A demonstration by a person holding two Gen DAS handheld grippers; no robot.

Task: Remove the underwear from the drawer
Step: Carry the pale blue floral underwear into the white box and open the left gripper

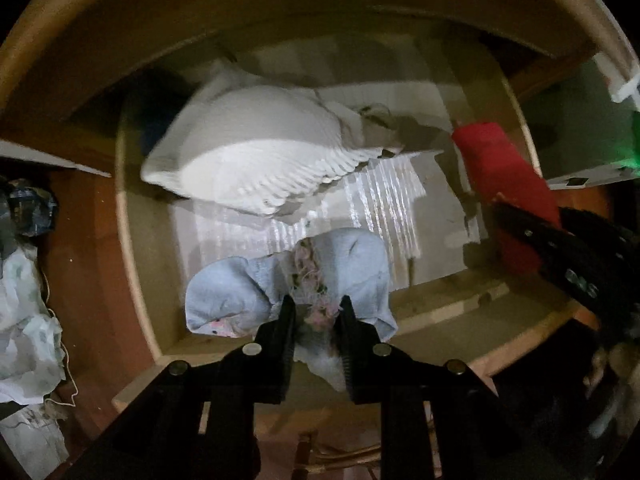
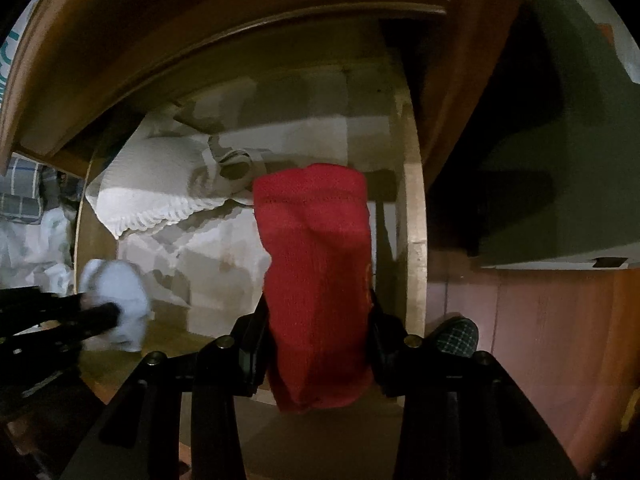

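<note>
My left gripper (image 1: 316, 312) is clamped on the pale blue lace-trimmed underwear (image 1: 352, 264), which hangs bunched straight below it over the drawer's (image 1: 136, 280) front. My right gripper (image 2: 318, 316) grips the red garment (image 2: 316, 248) at the right side. White underwear (image 1: 256, 152) lies behind, nearer the left.

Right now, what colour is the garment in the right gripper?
Red garment, clearest in the right wrist view.
</note>
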